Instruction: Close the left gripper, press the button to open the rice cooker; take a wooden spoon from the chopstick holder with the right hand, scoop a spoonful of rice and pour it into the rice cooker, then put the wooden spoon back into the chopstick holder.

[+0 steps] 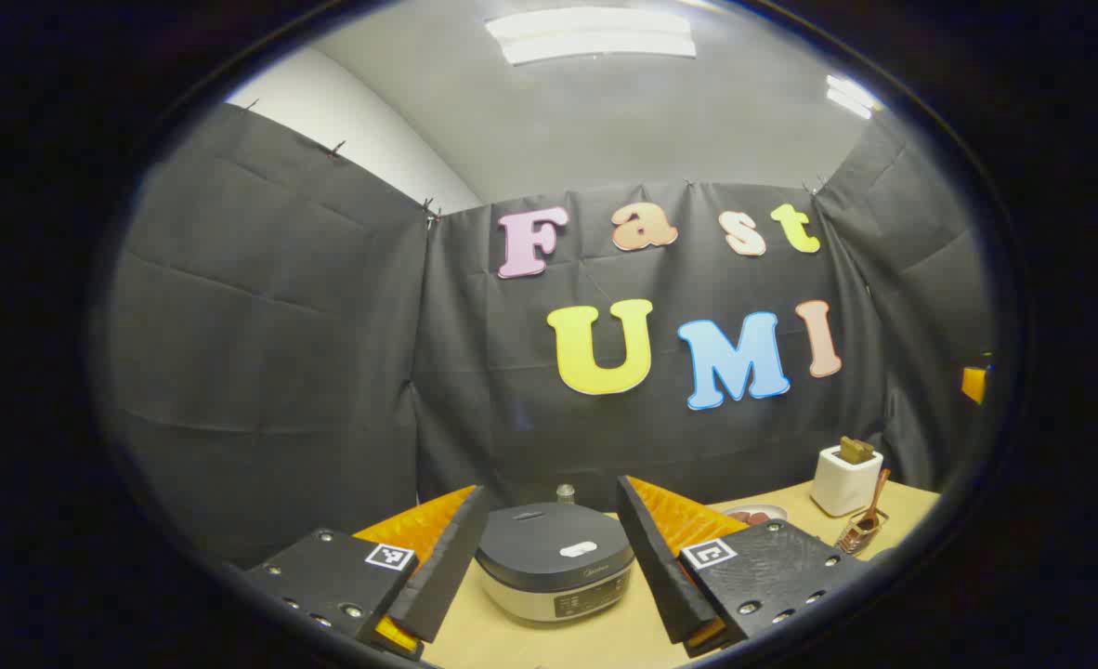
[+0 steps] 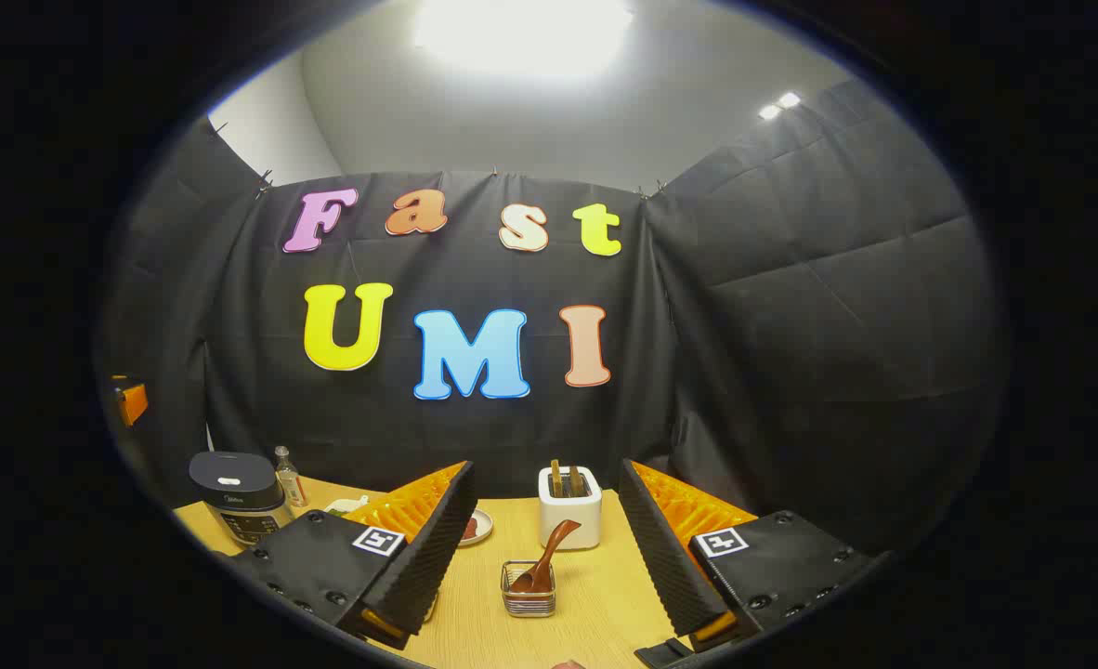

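Observation:
The rice cooker (image 1: pixel 554 560), dark lid down with a pale button on top, stands on the wooden table straight ahead of my left gripper (image 1: pixel 547 548), whose jaws are wide open around empty air. In the right gripper view the cooker (image 2: pixel 236 494) sits far left. A wire chopstick holder (image 2: pixel 528 588) holds a brown wooden spoon (image 2: pixel 544 559), leaning up and right, directly in front of my open right gripper (image 2: pixel 542 539). The same wire chopstick holder (image 1: pixel 858 531) with the wooden spoon (image 1: pixel 874 506) appears at the right of the left gripper view.
A white toaster (image 2: pixel 570 505) stands behind the holder, seen also as the white toaster (image 1: pixel 844 478). A small plate (image 2: pixel 475 527) with something dark lies mid-table. A little bottle (image 2: pixel 285 476) stands beside the cooker. An orange object (image 2: pixel 131 400) hangs on the left wall.

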